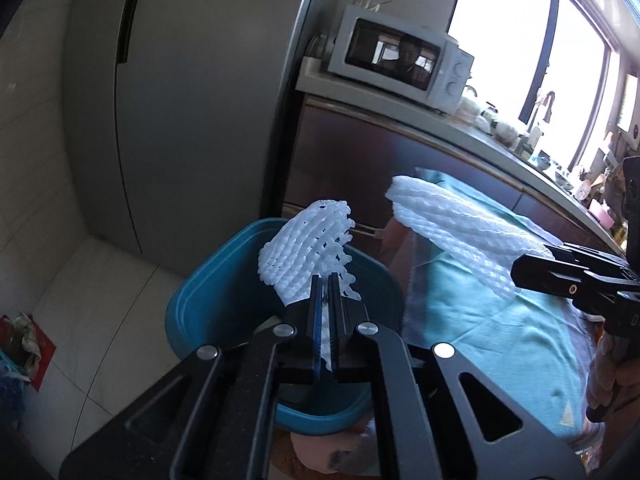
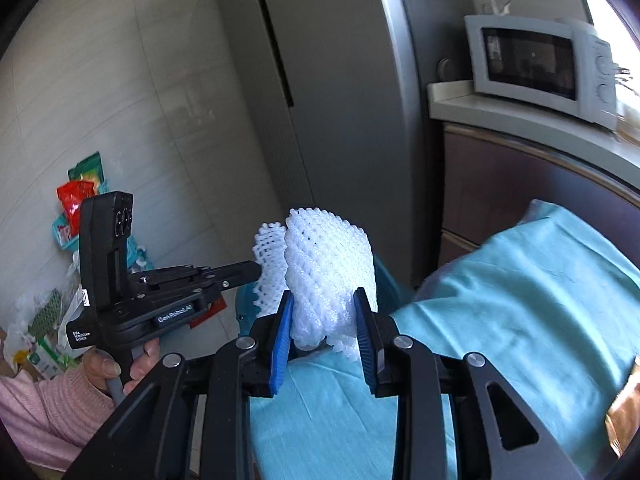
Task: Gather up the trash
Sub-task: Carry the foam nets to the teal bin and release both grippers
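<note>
2 foam nets held up at once: left tongs [image 1: 328, 280] clamped tight on the smaller foam net [image 1: 306, 250], right tongs [image 2: 324, 312] clamped on the bulkier foam net [image 2: 332, 276]. Both carried over the far end of the tabletop's teal cloth [image 2: 520, 300], near the blue bin [image 1: 224, 280], probably for dropping in. Bin's inside mostly hidden behind the left tongs; contents impossible to tell. Wrappers [image 2: 80, 200] on the floor at far left, blurred.
</note>
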